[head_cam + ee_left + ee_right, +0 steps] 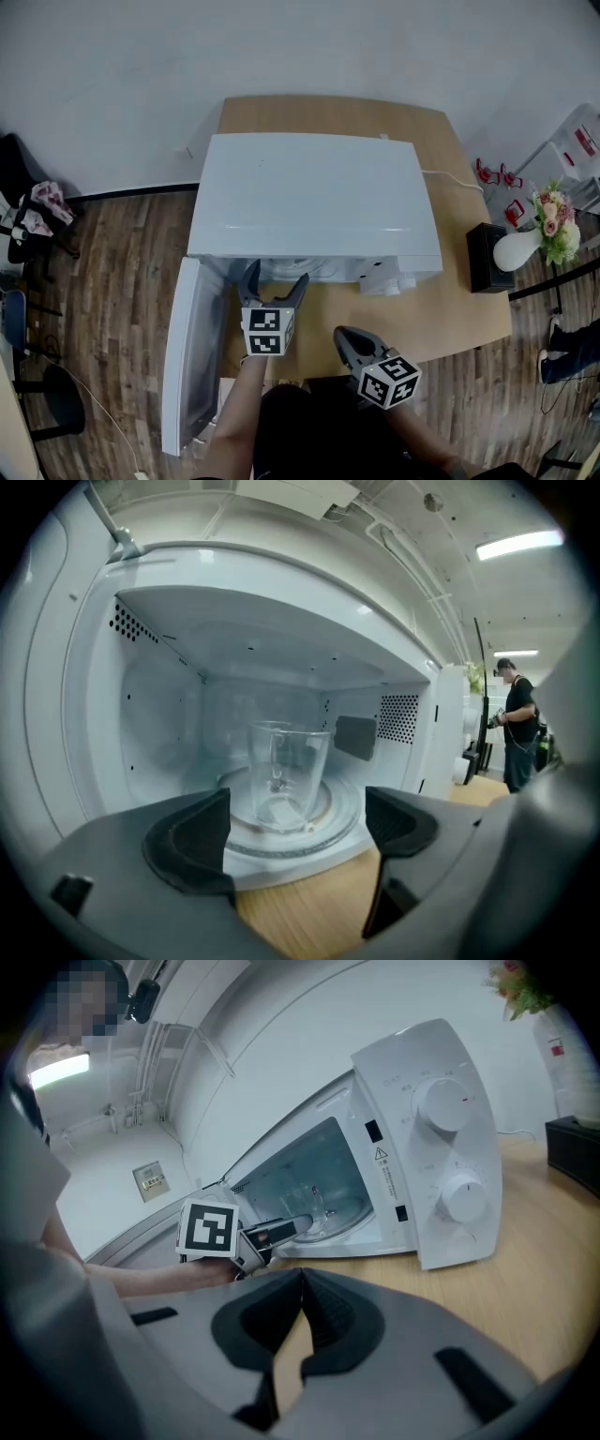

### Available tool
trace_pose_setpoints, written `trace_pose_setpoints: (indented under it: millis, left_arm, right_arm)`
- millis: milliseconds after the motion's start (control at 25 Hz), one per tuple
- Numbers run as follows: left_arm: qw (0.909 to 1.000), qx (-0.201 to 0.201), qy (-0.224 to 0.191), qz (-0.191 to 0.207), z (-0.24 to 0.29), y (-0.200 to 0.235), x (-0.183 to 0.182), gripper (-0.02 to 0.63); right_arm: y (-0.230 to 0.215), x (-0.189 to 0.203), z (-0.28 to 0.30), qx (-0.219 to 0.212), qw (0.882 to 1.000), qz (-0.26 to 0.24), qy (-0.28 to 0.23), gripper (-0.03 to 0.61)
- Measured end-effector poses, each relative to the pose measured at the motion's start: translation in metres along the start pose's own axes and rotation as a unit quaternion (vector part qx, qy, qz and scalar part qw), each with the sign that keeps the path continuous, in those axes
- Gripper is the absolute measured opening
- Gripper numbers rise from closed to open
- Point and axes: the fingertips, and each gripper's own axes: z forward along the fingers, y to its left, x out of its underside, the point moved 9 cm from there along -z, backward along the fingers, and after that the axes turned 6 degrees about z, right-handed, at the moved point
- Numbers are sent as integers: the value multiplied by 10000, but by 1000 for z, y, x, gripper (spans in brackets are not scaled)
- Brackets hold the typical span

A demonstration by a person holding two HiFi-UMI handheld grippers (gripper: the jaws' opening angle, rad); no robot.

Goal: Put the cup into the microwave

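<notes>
Inside microwave point(314, 202), cup point(286, 775) on turntable point(339, 823), door point(183, 356) wide

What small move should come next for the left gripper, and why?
Probably draw the left gripper back from the white microwave: the clear glass cup stands upright on the glass turntable, free of the open jaws, and the door is open.

Wooden table point(469, 314), white microwave point(314, 202) standing on it
</notes>
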Motion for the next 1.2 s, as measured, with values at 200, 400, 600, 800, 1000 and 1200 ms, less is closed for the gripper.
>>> trace_pose_setpoints:
  millis: [200, 400, 600, 800, 1000, 1200]
  left_arm:
    - [9997, 174, 144, 13, -21, -7, 5, 448]
    - [9993, 319, 202, -6, -37, -15, 10, 446]
    - [9992, 313, 253, -70, -54, -20, 13, 445]
    - [9990, 312, 269, -191, -70, -23, 12, 439]
    - [9986, 311, 266, -321, -85, -26, 11, 420]
    - [9984, 377, 230, -366, -96, -32, 5, 401]
  right_arm:
    - [0, 2, -3, 72, 10000, -17, -14, -8]
    - [-2, 4, -5, 149, 9999, 20, -50, -8]
    - [-4, 3, -5, 178, 9998, 36, -76, -8]
    - [-5, -5, -3, 142, 9998, 55, -157, -8]
    - [-6, -13, 0, 110, 9996, 49, -238, -8]
    - [-8, -21, 1, 66, 9995, 30, -299, -8]
